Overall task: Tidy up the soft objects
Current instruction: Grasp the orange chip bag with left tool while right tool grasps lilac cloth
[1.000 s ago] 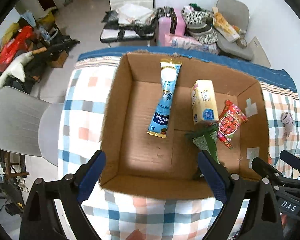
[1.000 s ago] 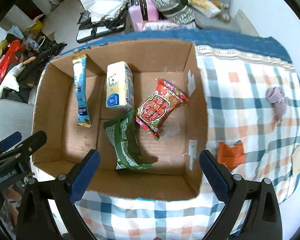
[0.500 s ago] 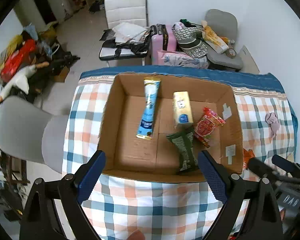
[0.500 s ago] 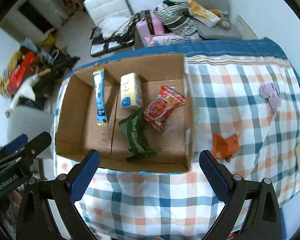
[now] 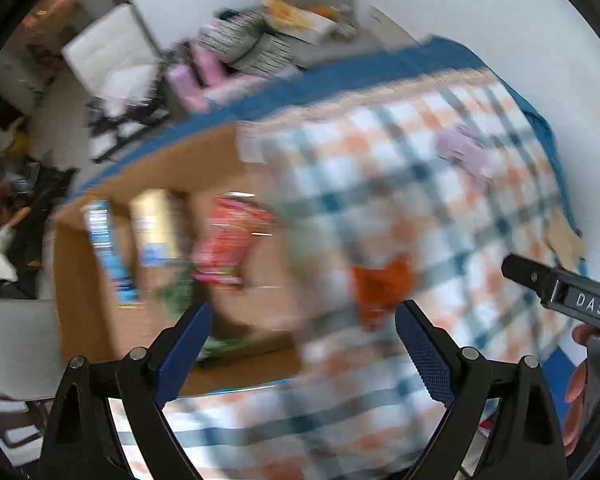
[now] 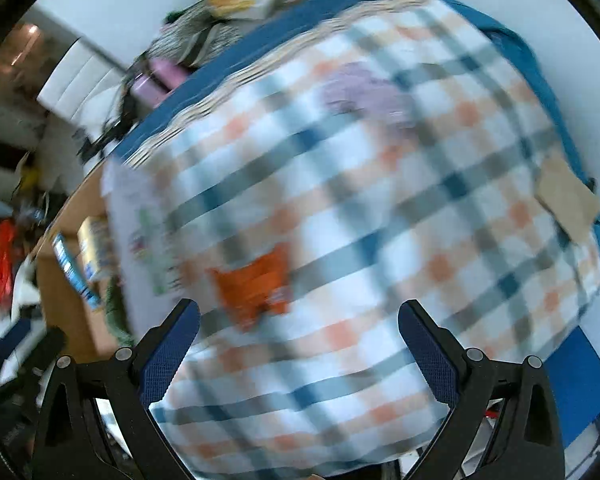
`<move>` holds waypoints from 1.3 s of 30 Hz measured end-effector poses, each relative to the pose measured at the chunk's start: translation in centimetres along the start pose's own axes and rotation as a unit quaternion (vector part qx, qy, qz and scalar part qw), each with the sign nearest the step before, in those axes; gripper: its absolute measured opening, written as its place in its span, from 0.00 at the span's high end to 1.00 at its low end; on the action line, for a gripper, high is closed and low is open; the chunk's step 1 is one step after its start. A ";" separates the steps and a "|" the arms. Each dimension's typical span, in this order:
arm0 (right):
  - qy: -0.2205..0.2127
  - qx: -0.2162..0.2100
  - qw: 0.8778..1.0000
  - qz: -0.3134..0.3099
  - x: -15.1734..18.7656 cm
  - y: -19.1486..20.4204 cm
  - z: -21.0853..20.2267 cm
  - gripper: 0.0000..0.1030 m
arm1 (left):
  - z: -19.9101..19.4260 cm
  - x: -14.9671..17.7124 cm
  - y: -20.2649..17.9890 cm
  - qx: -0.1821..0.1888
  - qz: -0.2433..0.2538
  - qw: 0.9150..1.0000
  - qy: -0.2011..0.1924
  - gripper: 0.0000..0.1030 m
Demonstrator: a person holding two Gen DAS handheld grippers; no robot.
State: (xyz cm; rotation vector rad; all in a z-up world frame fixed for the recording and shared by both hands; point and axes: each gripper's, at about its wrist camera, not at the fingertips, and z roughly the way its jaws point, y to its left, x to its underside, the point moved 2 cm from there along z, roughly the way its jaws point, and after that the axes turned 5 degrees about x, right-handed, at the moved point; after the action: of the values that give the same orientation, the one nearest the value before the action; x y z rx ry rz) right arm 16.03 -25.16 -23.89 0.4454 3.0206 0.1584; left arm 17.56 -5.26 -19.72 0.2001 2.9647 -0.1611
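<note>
Both views are blurred by motion. An orange packet (image 5: 382, 286) lies on the checked cloth, right of the cardboard box (image 5: 84, 280); it also shows in the right wrist view (image 6: 256, 284). A lilac soft object (image 5: 464, 150) lies farther back; it also shows in the right wrist view (image 6: 364, 90). The box holds a blue stick pack (image 5: 106, 248), a yellow pack (image 5: 152, 220), a red packet (image 5: 228, 244) and a green packet (image 5: 180, 292). My left gripper (image 5: 302, 344) is open and empty above the box's right edge. My right gripper (image 6: 298, 344) is open and empty, just short of the orange packet.
A brown card piece (image 6: 568, 200) lies at the cloth's right edge. The table's right and far edges drop off to the floor. Chairs and a pink suitcase (image 5: 196, 80) with clutter stand behind the table. The right gripper's body (image 5: 560, 292) shows in the left wrist view.
Both grippers have swung right, from above the box toward the cloth with the orange packet. Both stay open and empty. The packets in the box have not moved.
</note>
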 end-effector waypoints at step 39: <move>0.119 0.073 0.961 -0.237 -21.5 -2.0 18.7 0.08 | 20.8 -0.9 -5.9 0.009 -0.219 0.961 0.167 0.31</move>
State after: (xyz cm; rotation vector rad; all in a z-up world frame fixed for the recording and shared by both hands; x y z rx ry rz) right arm 37.83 -31.66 -41.24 -0.3193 3.2774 -0.0507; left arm 20.84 -13.64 -39.41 -0.4794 3.2959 -0.2288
